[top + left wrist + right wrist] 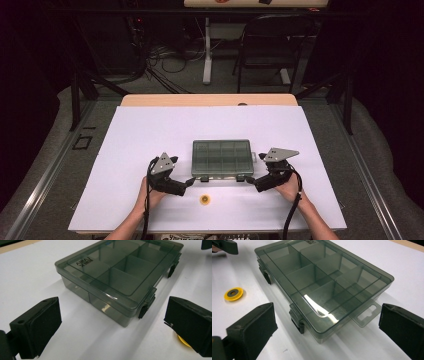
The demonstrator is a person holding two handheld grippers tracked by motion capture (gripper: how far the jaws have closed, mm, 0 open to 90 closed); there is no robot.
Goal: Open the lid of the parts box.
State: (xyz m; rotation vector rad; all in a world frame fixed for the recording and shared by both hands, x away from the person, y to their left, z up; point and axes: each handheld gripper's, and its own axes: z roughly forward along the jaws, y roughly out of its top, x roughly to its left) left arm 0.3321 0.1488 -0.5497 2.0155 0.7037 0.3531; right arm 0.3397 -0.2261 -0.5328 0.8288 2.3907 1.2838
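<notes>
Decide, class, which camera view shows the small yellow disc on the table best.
The right gripper view: the yellow disc lies whole and unobstructed there, its dark centre plain. The high view shows the whole disc, but tiny, in front of the box. In the left gripper view a jaw hides most of it.

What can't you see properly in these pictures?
- Yellow disc: in the left gripper view, mostly hidden behind one black jaw.
- Lettering on the box lid: in the left gripper view, upside down and too blurred to read.
- Left gripper and right gripper: in the high view, too small to judge whether they touch the latches.
- Person: cut off by the bottom edge of the high view.
</notes>
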